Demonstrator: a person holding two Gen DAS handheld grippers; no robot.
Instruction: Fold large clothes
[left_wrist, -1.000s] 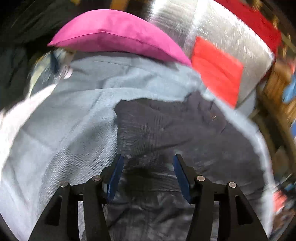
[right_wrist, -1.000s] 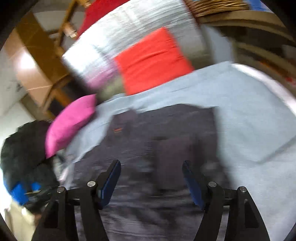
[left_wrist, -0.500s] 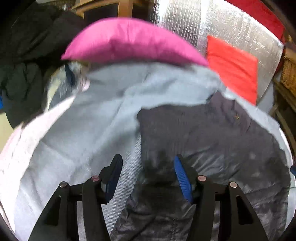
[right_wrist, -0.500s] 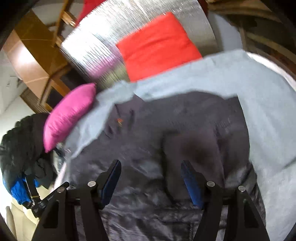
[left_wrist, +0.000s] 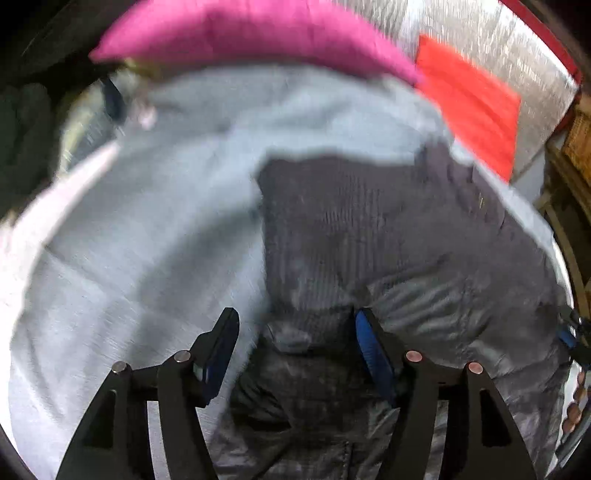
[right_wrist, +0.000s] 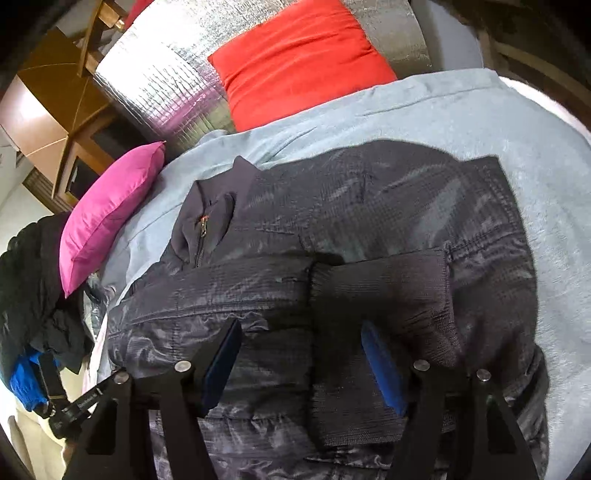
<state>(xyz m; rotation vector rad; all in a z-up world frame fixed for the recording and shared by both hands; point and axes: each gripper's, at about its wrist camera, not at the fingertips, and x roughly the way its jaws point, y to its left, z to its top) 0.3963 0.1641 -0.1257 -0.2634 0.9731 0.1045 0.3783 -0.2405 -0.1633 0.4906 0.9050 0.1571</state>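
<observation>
Right wrist view: your right gripper and left gripper hang wide apart over the soft, slippery dark puffy jacket. Grab its knit cuff.

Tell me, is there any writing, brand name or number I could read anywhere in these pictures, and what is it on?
No text can be read in either view.
Dark quilted jacket: no readable label; only a small orange zipper pull at the collar.
Black strap at the lower left of the right wrist view: faint pale marks, too small and blurred to read.
Pink cushion, red cushion, pale blue blanket: plain, no writing.
</observation>
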